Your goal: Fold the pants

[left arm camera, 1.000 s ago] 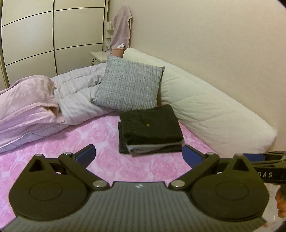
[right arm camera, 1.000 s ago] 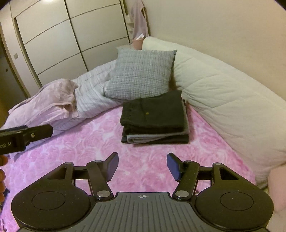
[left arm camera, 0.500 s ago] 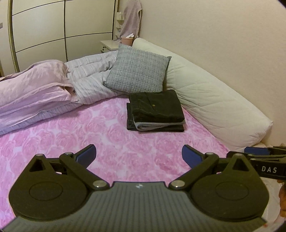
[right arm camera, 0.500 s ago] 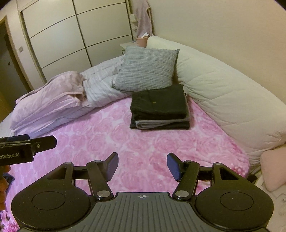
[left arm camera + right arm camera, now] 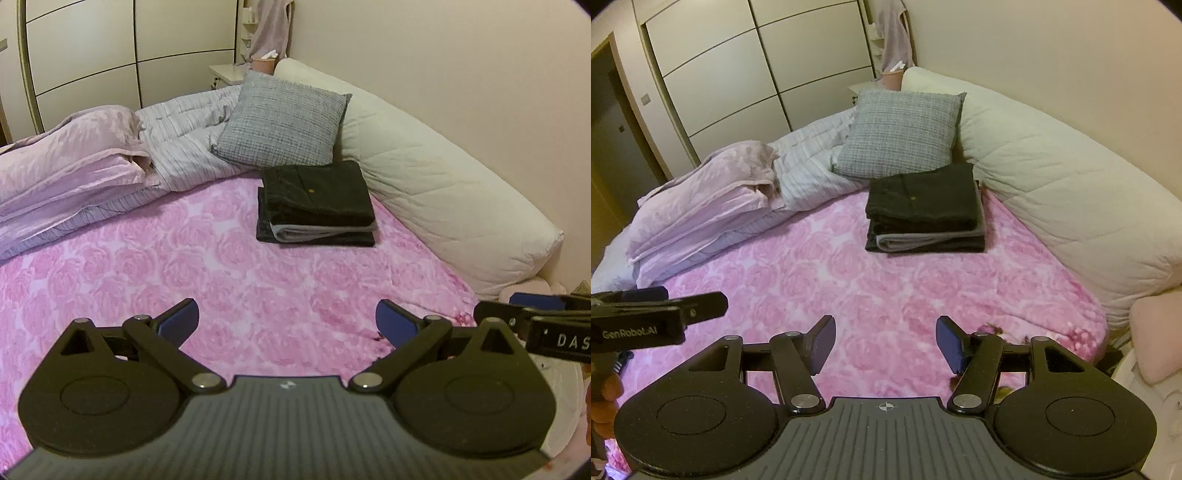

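Note:
Dark folded pants (image 5: 317, 201) (image 5: 925, 210) lie in a neat stack on the pink rose-patterned bedspread (image 5: 207, 273) (image 5: 827, 273), just in front of a grey cushion. A grey folded layer shows at the stack's near edge. My left gripper (image 5: 287, 320) hangs open over the near part of the bed, well short of the stack, nothing between its blue pads. My right gripper (image 5: 885, 341) is also open and empty, at a similar distance from the pants. Each gripper shows at the edge of the other's view.
A grey cushion (image 5: 282, 122) leans behind the pants. A long cream bolster (image 5: 443, 184) runs along the wall on the right. Crumpled lilac and striped bedding (image 5: 92, 166) is heaped at the left. Wardrobe doors (image 5: 757, 66) and a small nightstand stand behind.
Both grippers have drawn back from the folded pants, so the stack looks smaller and farther away. Both stay open and empty.

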The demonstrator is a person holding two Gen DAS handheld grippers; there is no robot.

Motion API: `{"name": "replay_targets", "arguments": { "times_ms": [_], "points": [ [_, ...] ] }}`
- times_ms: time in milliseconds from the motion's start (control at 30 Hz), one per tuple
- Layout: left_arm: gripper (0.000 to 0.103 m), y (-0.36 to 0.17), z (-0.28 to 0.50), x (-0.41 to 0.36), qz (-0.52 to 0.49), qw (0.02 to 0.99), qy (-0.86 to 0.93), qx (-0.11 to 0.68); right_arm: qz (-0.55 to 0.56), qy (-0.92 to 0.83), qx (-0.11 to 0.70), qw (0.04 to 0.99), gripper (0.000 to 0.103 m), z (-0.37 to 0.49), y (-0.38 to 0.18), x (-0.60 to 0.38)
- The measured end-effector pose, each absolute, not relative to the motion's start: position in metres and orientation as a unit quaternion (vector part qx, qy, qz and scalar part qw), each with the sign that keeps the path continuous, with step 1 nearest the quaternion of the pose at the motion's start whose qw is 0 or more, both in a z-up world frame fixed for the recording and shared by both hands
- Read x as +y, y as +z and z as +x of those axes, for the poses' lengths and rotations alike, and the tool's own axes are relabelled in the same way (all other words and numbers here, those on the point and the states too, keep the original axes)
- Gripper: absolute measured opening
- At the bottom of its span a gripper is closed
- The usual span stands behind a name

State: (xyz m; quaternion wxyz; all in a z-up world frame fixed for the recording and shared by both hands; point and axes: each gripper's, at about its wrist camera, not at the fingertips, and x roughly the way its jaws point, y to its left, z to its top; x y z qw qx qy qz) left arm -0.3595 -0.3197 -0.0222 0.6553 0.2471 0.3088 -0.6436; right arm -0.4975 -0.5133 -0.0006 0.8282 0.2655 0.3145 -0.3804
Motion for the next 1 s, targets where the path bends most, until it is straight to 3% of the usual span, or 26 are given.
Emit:
{"name": "replay_targets", "arguments": {
  "times_ms": [1000],
  "points": [
    [0.101,-0.025,-0.4,-0.303,0.259,0.657,-0.632,0.318,0.28,-0.354,0.315,0.835,0.057,-0.531,-0.003,-0.512]
  ]
}}
